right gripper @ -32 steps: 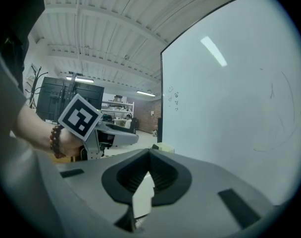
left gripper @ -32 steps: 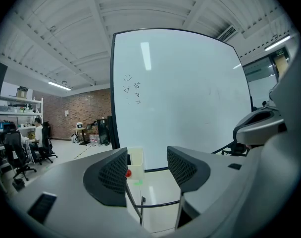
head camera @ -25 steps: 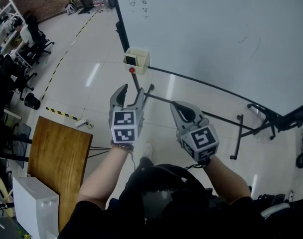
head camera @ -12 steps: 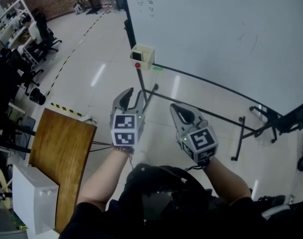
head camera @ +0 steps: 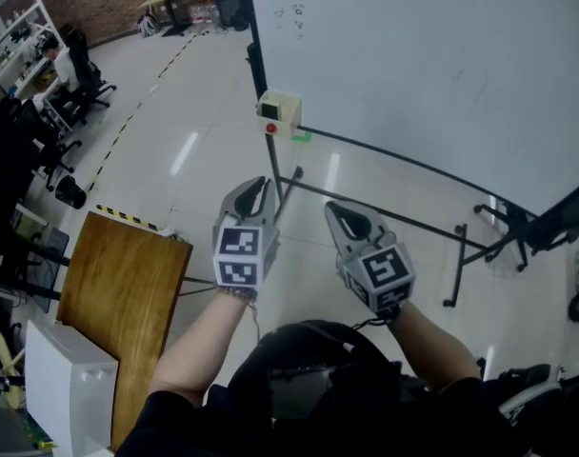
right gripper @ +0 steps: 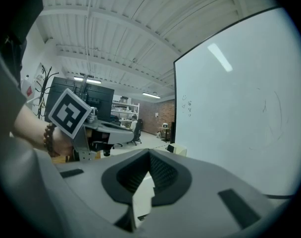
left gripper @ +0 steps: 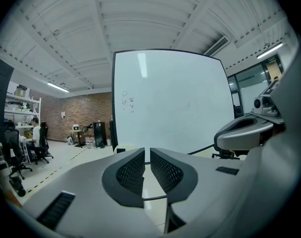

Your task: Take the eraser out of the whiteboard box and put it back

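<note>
Whiteboard box at lower corner of whiteboard, dark item inside

Pale glossy floor is throwing back long streaks of light. A brick wall is closing off the far end, shelving standing along the left. Striped hazard tape is running past a wooden table, with a white cabinet sitting beside it. Strip lamps are glowing under a ribbed white ceiling.

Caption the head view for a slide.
Left gripper, jaws just closing empty, and shut right gripper face the cream box by the whiteboard.
</note>
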{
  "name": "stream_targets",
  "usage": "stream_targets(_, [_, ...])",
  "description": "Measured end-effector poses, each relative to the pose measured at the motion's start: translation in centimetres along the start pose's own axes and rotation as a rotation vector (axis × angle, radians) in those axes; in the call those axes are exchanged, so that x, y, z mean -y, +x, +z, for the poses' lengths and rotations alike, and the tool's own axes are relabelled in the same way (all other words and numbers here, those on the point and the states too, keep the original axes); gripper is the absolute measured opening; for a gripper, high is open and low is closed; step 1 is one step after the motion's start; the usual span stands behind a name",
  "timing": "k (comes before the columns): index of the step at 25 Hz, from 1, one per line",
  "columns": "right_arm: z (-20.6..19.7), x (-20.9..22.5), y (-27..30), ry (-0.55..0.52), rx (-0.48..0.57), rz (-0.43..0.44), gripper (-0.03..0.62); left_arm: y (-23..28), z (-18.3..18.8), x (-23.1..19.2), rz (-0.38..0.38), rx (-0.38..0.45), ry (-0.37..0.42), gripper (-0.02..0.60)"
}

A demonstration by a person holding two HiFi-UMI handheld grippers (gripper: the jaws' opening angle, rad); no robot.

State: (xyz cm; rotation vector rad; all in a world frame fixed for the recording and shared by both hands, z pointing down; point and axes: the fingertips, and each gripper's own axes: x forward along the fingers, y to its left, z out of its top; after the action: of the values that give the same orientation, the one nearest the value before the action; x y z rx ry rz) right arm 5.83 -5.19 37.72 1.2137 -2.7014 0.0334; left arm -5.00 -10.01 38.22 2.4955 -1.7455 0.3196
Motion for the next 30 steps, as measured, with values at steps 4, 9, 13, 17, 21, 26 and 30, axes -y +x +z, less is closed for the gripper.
stream_targets(4, [0.3, -2.2, 0.4, 0.008, -0.01, -0.015, 0.026, -1.5, -0.3, -0.8, -0.03, 0.003, -0.005, 0.005])
stream_targets(9, [1.1, -4.8, 0.8, -0.003, -0.007, -0.045, 0.026, -3.3, -0.3, -1.7, -0.081, 0.012, 0.003, 0.0])
stream_targets(13, [1.2, -6.6, 0.8, -0.006, -0.008, -0.073, 0.026, -4.8, -0.8, -2.2, -0.119, 0.015, 0.001, 0.0])
stream_targets(17, [1.3, -8.2, 0.8, -0.011, -0.016, -0.097, 0.026, -6.1, -1.0, -2.5, -0.15, 0.019, 0.002, 0.0])
stream_targets(21, [1.4, -9.7, 0.7, -0.003, -0.013, -0.115, 0.025, -7.2, -1.6, -2.5, -0.181, 0.015, 0.0, 0.0])
stream_targets(26, [1.3, -10.3, 0.1, -0.003, -0.026, -0.138, 0.025, -8.1, -1.6, -2.1, -0.206, 0.017, -0.002, 0.0])
stream_targets(30, [1.1, -10.2, -0.3, -0.004, -0.023, -0.141, 0.025, -8.6, -1.7, -1.6, -0.205, 0.016, 0.0, 0.0])
